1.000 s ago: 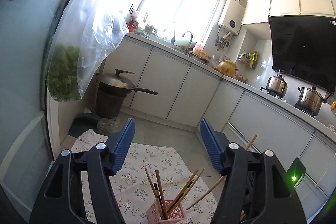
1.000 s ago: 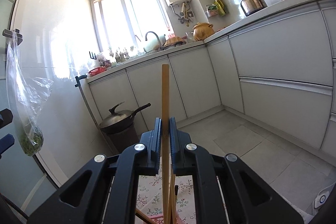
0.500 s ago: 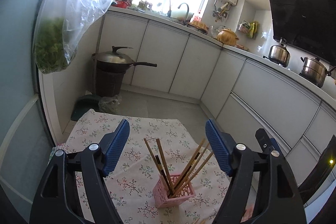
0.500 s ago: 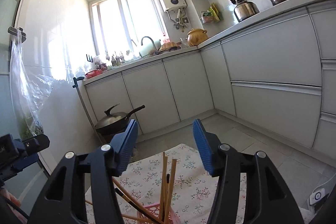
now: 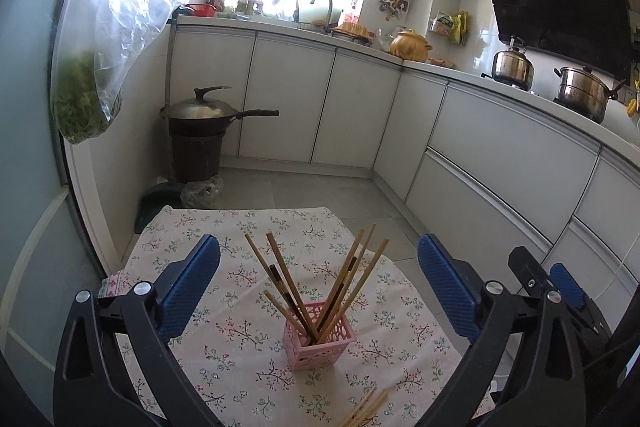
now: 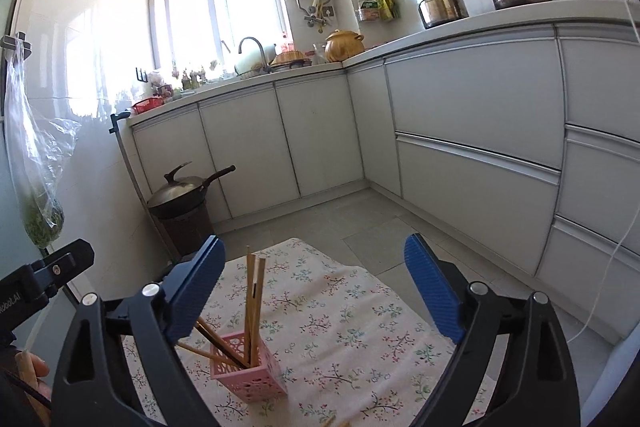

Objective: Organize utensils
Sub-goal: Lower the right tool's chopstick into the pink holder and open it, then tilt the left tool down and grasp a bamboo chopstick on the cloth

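Presently on my table (image 5: 192,227), under its flowered cloth (image 5: 248,351): one pink holder (image 5: 320,345), standing upright toward the near edge, well in from both side edges, with a bundle of chopsticks (image 5: 344,283) fanned out of it. More chopsticks (image 5: 366,409) lie flat on the cloth at the near edge. My left gripper (image 5: 318,287) hovers over the holder, jaws opening wide, nothing gripped. My right gripper (image 6: 314,291) likewise, jaws opening, empty, the holder below and toward its left finger.
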A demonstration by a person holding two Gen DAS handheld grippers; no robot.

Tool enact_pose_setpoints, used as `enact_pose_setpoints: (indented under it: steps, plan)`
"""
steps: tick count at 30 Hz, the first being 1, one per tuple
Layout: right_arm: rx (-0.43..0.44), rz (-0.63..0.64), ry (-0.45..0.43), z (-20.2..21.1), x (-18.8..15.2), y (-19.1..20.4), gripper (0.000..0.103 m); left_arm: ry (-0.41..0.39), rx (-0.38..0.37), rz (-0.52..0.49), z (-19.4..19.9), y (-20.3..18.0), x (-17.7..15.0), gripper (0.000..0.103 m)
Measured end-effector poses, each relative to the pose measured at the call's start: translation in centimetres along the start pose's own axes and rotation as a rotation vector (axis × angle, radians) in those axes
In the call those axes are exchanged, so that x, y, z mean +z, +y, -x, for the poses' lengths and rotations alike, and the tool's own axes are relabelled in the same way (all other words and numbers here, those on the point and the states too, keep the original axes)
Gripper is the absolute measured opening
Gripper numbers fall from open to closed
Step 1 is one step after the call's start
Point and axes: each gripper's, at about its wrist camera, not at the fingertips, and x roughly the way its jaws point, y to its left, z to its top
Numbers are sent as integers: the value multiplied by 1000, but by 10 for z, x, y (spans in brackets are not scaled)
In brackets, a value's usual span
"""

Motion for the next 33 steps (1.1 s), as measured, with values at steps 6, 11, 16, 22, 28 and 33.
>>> enact_pose_setpoints:
  steps: [6, 11, 16, 22, 28, 33]
  plan:
    - [-21, 2, 39, 9, -1, -14, 96, 33, 10, -29, 1, -6, -13, 96]
    - [0, -10, 85, 17, -7, -25, 96, 71, 15, -74, 1, -16, -26, 96]
    - [5, -16, 134, 25, -15, -41, 96, 118, 26, -115, -9, -24, -41, 96]
    - [-15, -33, 233, 23, -36, -67, 96, 175, 27, -163, -23, -32, -55, 96]
    - [-26, -37, 358, 14, -65, -88, 96, 261, 41, -219, -45, -39, -71, 96]
    - [-45, -58, 415, 9, -73, -101, 96, 380, 38, -249, -69, -42, -90, 96]
